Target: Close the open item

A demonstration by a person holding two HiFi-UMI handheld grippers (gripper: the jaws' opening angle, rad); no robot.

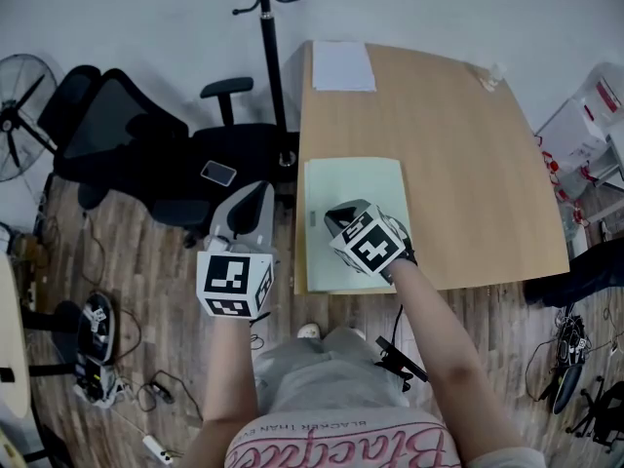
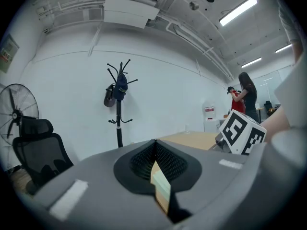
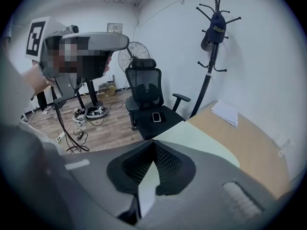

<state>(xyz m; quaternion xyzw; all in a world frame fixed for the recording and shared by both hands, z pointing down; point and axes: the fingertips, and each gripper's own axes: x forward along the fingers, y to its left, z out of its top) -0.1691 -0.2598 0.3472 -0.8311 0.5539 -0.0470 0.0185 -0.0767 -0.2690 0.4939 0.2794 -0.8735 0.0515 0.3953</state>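
Found, head view, a seemingly open pale green folder [image 1: 356,203] running lengthwise away from the near left corner of the table [image 1: 468,164], right gripper [image 1: 337,216] over it, left gripper [image 1: 259,192] off the left edge; left gripper view, jaws together, empty; right gripper view, likewise.

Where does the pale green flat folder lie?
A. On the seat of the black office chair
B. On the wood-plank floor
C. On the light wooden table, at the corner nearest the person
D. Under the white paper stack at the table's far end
C: in the head view the pale green flat folder lies on the light wooden table at its near left corner, well apart from the white paper stack.
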